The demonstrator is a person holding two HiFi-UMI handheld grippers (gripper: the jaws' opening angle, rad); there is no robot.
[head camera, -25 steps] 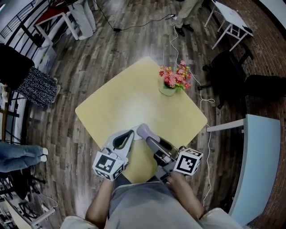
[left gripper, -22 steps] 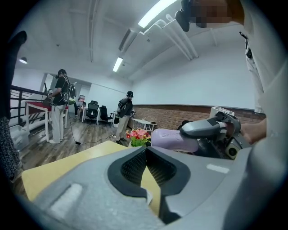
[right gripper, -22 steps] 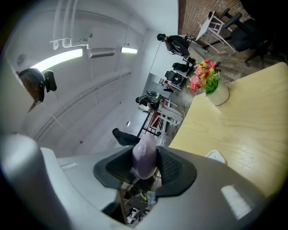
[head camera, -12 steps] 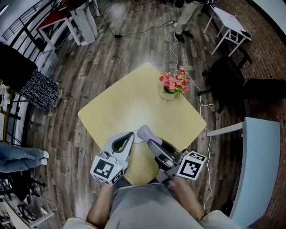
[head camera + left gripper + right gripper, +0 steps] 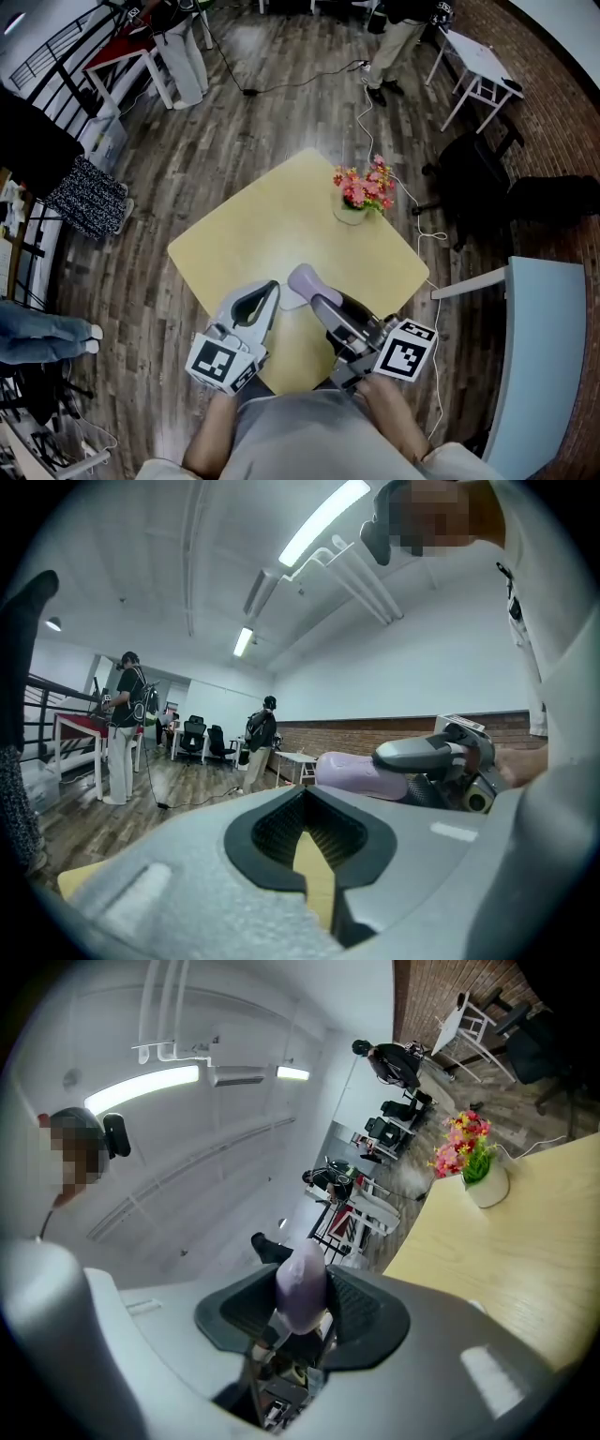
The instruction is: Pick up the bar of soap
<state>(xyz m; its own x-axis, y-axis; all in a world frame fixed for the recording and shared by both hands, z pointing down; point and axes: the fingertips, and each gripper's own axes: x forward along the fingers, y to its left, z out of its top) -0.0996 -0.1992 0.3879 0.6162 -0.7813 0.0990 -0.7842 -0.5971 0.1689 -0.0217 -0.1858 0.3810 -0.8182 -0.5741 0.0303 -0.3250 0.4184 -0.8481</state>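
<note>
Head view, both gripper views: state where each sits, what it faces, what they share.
Head view: head-mounted, steeply down onto square pale wooden table; forearms, left gripper, right gripper.
Left gripper view: on left gripper, across the room; shut empty jaws.
Right gripper view: on right gripper, rolled; jaws clamp lilac bar of soap.
Shared: soap, all three.

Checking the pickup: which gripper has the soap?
The right gripper: its jaws clamp the lilac bar of soap. The left gripper holds nothing.

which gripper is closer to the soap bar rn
Right. The right gripper is clamped on the lavender soap bar; the left gripper sits just to its left in the head view, jaws together, holding nothing.
</note>
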